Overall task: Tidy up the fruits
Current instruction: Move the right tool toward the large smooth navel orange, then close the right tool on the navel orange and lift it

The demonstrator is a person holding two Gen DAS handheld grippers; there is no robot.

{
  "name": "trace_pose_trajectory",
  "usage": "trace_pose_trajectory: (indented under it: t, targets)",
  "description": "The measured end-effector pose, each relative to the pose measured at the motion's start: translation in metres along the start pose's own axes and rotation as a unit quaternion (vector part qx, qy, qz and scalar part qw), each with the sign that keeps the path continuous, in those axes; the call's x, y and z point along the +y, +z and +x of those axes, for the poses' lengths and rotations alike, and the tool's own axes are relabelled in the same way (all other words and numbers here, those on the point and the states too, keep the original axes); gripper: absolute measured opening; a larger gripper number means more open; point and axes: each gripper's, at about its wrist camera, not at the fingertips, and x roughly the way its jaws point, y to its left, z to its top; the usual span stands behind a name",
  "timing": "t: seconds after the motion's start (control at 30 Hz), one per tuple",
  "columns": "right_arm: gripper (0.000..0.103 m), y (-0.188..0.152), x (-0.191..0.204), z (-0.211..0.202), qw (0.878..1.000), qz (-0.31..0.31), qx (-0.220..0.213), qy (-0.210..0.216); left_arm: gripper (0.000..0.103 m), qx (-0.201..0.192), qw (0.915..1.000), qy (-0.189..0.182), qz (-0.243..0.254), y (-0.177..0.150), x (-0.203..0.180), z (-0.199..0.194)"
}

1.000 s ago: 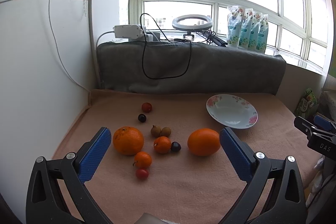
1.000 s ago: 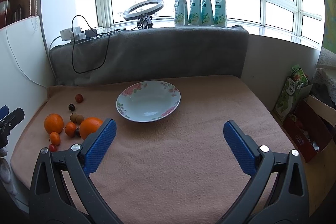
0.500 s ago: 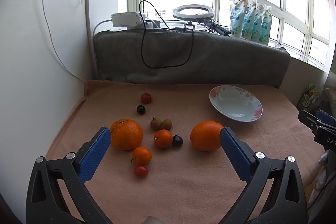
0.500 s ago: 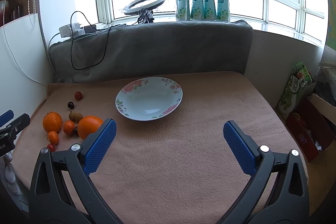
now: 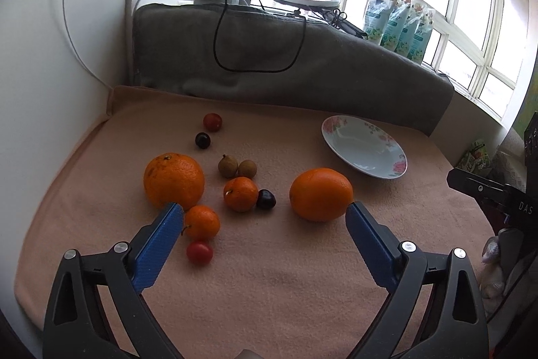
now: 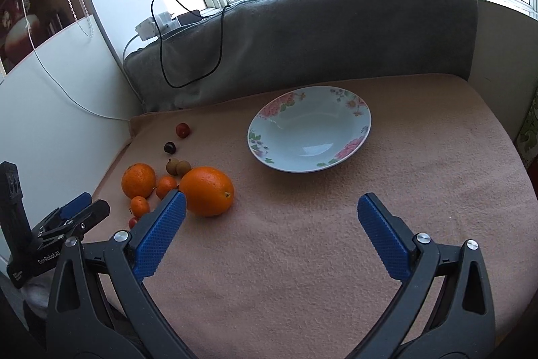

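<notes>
Left wrist view: the left tool (image 5: 264, 212) hangs spread wide, having just narrowed slightly, nothing gripped. The big orange (image 5: 321, 194) lies at two o'clock, the empty plate (image 5: 364, 147) beyond. Firm, weighty, round; likely best clasped across its middle. The right tool (image 6: 270, 201) is released too.

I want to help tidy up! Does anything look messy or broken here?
Nothing looks broken or spilled. The fruit is just scattered loose on the pink blanket, like the big orange, while the flowered plate sits empty.
</notes>
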Motion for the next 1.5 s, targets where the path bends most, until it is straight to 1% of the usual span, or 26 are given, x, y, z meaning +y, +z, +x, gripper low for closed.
trace_pose_trajectory:
  t: [0.07, 0.1, 0.13, 0.27, 0.37, 0.53, 0.7, 0.8, 0.87, 0.9, 0.97, 1.07, 1.2, 1.3, 1.4, 1.5]
  targets:
    - [0.103, 0.001, 0.000, 0.009, 1.000, 0.002, 0.013, 0.017, 0.095, 0.010, 0.9999, -0.012, -0.001, -0.002, -0.002, 0.005]
    - [0.103, 0.001, 0.001, 0.014, 1.000, 0.002, 0.019, 0.022, 0.091, 0.015, 0.9997, -0.019, -0.002, -0.003, -0.003, 0.008]
    - [0.103, 0.001, 0.002, 0.018, 0.999, 0.002, 0.025, 0.029, 0.090, 0.022, 0.9994, -0.027, -0.005, -0.005, -0.003, 0.011]
    - [0.103, 0.000, 0.010, 0.036, 0.997, -0.004, 0.050, 0.059, 0.089, 0.042, 0.9976, -0.054, -0.014, -0.009, -0.008, 0.024]
    - [0.103, 0.000, 0.016, 0.052, 0.995, -0.015, 0.068, 0.074, 0.083, 0.057, 0.9954, -0.074, -0.019, -0.011, -0.014, 0.034]
    - [0.103, 0.005, 0.022, 0.077, 0.990, -0.013, 0.097, 0.105, 0.083, 0.074, 0.9923, -0.096, -0.025, -0.012, -0.019, 0.049]
    - [0.099, 0.009, 0.022, 0.103, 0.982, 0.009, 0.128, 0.135, 0.082, 0.085, 0.9900, -0.108, -0.031, -0.012, -0.021, 0.061]
    - [0.098, 0.010, 0.022, 0.116, 0.978, 0.018, 0.142, 0.150, 0.081, 0.093, 0.9885, -0.113, -0.037, -0.011, -0.020, 0.068]
    - [0.097, 0.011, 0.023, 0.124, 0.977, 0.020, 0.149, 0.152, 0.078, 0.099, 0.9875, -0.115, -0.042, -0.011, -0.019, 0.074]
    - [0.093, 0.011, 0.025, 0.128, 0.976, 0.020, 0.153, 0.155, 0.076, 0.102, 0.9869, -0.117, -0.044, -0.011, -0.018, 0.077]
    - [0.090, 0.012, 0.026, 0.135, 0.974, 0.023, 0.160, 0.161, 0.076, 0.103, 0.9865, -0.119, -0.046, -0.010, -0.018, 0.080]
    - [0.090, 0.013, 0.028, 0.142, 0.972, 0.023, 0.164, 0.166, 0.076, 0.105, 0.9859, -0.122, -0.047, -0.009, -0.018, 0.085]
    - [0.090, 0.013, 0.029, 0.151, 0.970, 0.028, 0.171, 0.171, 0.071, 0.111, 0.9849, -0.125, -0.047, -0.009, -0.018, 0.090]
    - [0.089, 0.013, 0.030, 0.156, 0.970, 0.025, 0.173, 0.171, 0.071, 0.115, 0.9841, -0.126, -0.049, -0.010, -0.016, 0.097]
    - [0.085, 0.013, 0.031, 0.160, 0.968, 0.026, 0.178, 0.174, 0.070, 0.116, 0.9837, -0.127, -0.051, -0.008, -0.018, 0.101]
    - [0.084, 0.012, 0.032, 0.164, 0.967, 0.025, 0.183, 0.174, 0.070, 0.116, 0.9837, -0.127, -0.052, -0.007, -0.020, 0.104]
